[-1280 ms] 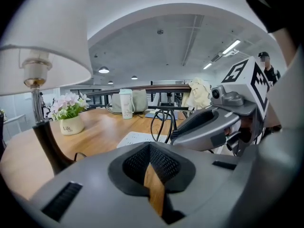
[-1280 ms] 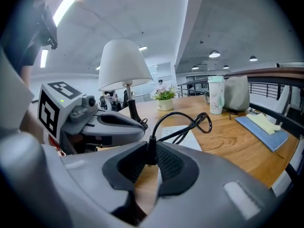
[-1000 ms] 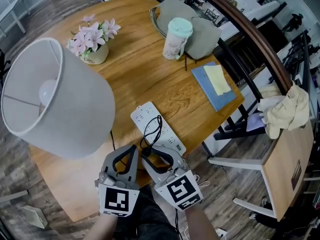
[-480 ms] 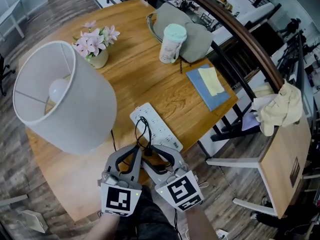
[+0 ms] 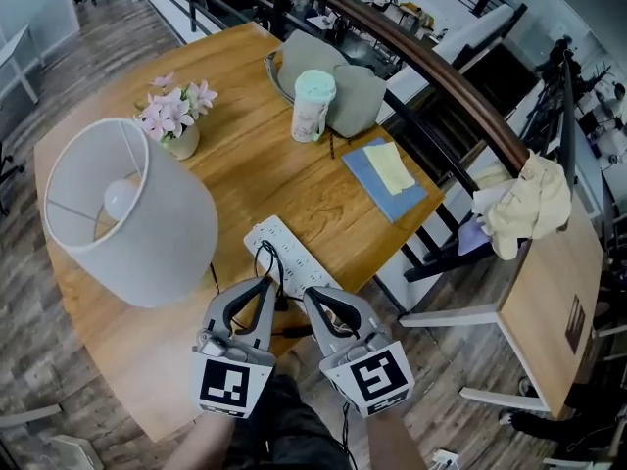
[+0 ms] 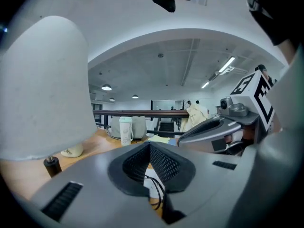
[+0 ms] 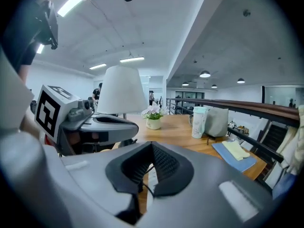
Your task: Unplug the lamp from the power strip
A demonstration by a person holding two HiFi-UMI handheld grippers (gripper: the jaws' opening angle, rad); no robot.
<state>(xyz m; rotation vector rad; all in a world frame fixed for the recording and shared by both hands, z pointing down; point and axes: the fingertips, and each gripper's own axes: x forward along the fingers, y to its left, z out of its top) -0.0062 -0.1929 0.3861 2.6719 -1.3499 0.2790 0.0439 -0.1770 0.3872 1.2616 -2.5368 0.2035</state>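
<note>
A lamp with a white shade [image 5: 127, 213] stands at the left of the round wooden table [image 5: 245, 164]. Its black cord [image 5: 266, 259] loops over the near end of a white power strip [image 5: 299, 260]; I cannot make out the plug. Both grippers hover side by side just short of that end. My left gripper [image 5: 265, 288] is shut, and in its own view the tips [image 6: 148, 146] meet with the cord [image 6: 159, 194] lying below them. My right gripper [image 5: 310, 295] is shut too, with nothing visible between its tips [image 7: 152, 145]. The shade [image 7: 121, 89] rises behind the left gripper's body.
A pot of pink flowers [image 5: 176, 120] stands behind the lamp. At the far side of the table are a pale green cup [image 5: 312, 106], a grey bag [image 5: 351, 94] and a blue notebook with a yellow sheet [image 5: 385, 176]. A railing [image 5: 441, 86] and a wooden cabinet [image 5: 549, 292] lie to the right.
The right gripper's jaws have come together. The view has drifted, so the table sits further left and higher; both grippers stay at the strip's near end.
</note>
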